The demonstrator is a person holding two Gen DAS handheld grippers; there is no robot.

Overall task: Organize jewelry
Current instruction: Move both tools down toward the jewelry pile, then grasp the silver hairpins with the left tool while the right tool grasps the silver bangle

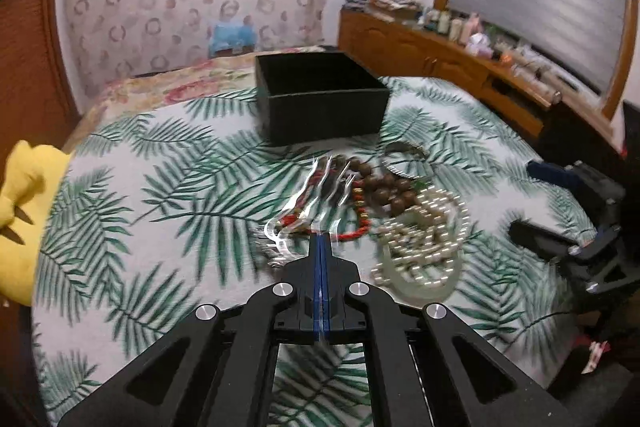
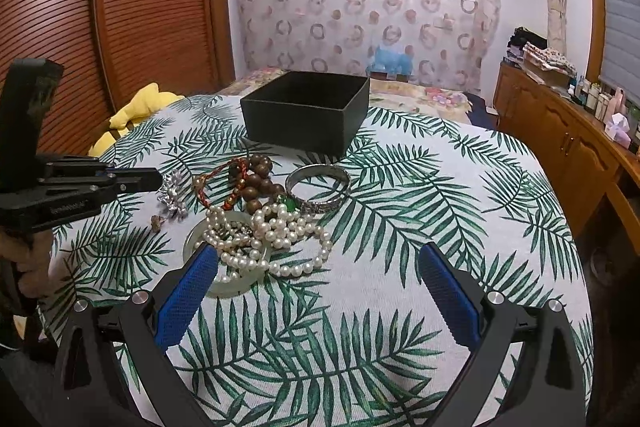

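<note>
Basically nothing sorted yet: the jewelry pile (image 2: 260,215) sits just in front of the black box (image 2: 306,111), which looks empty. My left claw (image 1: 321,241) is pressed together by the pile, right claw (image 2: 320,267) spread wide.

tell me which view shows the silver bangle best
The right wrist view: the silver bangle lies sharp and whole, its full ring visible right of the wooden beads. In the left wrist view only a blurred arc shows behind the pile.
</note>
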